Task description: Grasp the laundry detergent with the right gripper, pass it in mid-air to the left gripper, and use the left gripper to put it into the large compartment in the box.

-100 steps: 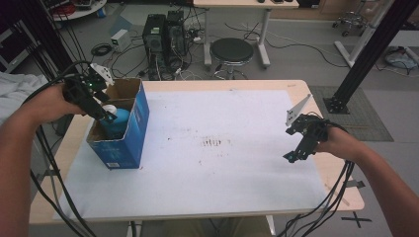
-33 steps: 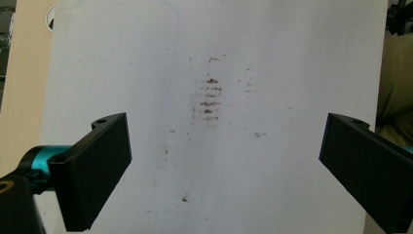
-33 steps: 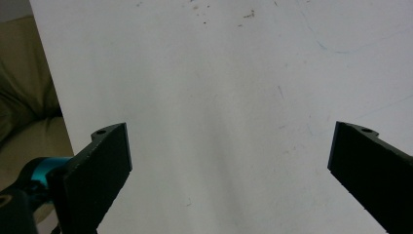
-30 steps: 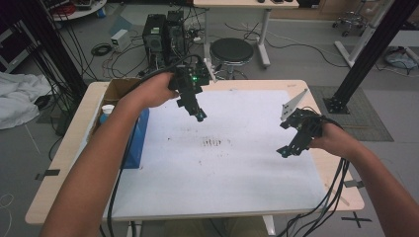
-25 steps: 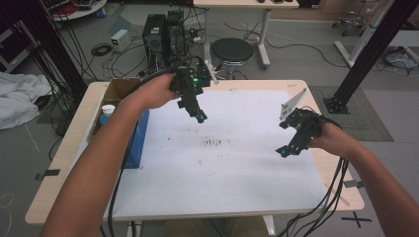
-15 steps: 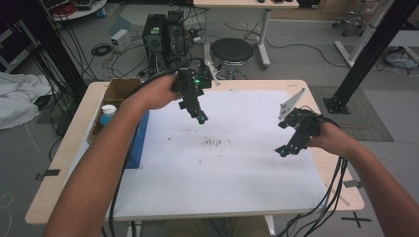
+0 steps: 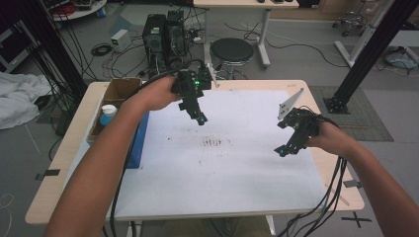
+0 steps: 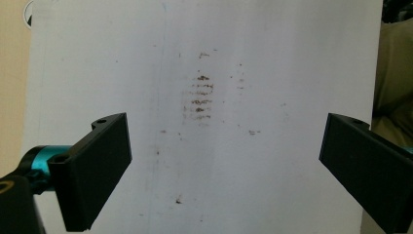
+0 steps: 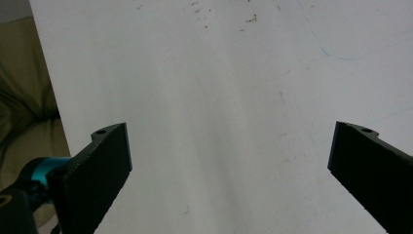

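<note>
both claws stand wide open and empty: left gripper (image 7: 200,118) hovers over the white sheet (image 7: 222,163), the cardboard box (image 7: 116,96) with its blue bottle (image 7: 106,114) well apart behind it; right gripper (image 7: 281,150) idle; judged nothing placed yet

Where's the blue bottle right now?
High view, table's left edge: the blue bottle stands in the cardboard box, left of the left claw.

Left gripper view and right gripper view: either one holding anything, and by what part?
Nothing is held. The left gripper and the right gripper both have their jaws wide apart, with only the bare white sheet between them.
</note>
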{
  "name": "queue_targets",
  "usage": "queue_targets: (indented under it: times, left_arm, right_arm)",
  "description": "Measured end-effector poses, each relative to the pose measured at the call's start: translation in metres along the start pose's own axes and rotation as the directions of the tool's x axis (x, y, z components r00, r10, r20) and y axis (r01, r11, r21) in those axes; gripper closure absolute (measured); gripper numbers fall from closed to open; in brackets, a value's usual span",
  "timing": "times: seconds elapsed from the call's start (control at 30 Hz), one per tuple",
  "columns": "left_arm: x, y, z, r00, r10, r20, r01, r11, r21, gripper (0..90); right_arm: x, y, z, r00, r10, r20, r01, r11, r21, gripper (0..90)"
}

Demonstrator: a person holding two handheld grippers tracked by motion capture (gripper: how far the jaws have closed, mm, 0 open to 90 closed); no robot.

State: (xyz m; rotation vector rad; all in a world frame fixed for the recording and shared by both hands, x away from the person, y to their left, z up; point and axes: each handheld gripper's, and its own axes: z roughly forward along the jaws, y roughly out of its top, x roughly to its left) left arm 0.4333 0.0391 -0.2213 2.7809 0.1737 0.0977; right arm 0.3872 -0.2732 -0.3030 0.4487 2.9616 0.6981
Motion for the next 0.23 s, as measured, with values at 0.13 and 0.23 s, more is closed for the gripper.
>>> queue_targets:
  times: [0.13, 0.23]
  left_arm:
    - [0.0002, -0.0012, -0.0002, 1.0000, -0.004, -0.003, 0.004, 1.0000, -0.001, 4.9]
    - [0.0000, -0.0012, -0.0003, 1.0000, 0.000, -0.004, 0.000, 1.0000, -0.002, 4.9]
  right_arm:
    - [0.0008, 0.0004, 0.0001, 1.0000, 0.002, 0.000, -0.002, 1.000, 0.003, 1.1]
    - [0.0006, 0.0000, -0.0002, 1.0000, 0.000, -0.001, 0.000, 1.000, 0.003, 1.1]
